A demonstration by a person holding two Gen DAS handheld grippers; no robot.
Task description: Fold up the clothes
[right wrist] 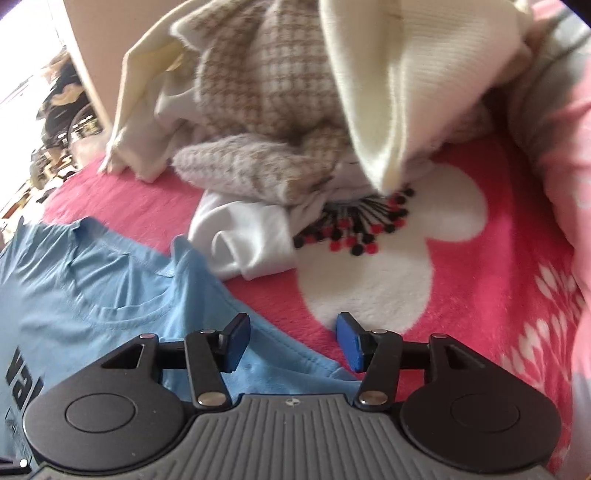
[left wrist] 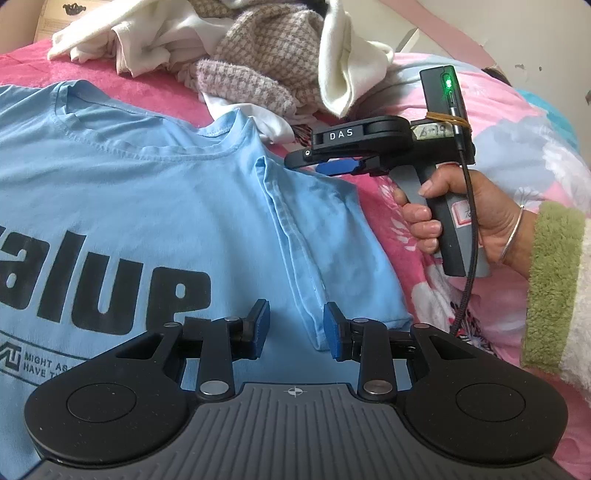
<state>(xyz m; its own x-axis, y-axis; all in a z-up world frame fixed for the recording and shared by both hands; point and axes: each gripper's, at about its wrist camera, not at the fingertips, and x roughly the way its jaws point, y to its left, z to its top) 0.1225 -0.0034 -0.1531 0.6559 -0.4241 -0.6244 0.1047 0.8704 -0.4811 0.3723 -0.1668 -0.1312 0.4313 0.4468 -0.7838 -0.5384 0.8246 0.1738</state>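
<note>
Both grippers empty: left gripper (left wrist: 295,330) parted over blue T-shirt (left wrist: 147,192), right gripper (right wrist: 293,341) agape at its right shoulder, likely positioning for sleeve fold.

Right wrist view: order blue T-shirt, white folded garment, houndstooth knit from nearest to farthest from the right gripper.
1. blue T-shirt: under the right gripper, lower left.
2. white folded garment: just beyond, centre.
3. houndstooth knit: farthest, in the pile at top.

Bed with pink floral blanket (right wrist: 480,266) fills both frames. Pale wall (left wrist: 517,22) upper right of left view. Bright daylight, cluttered area (right wrist: 44,122) upper left of right view.
</note>
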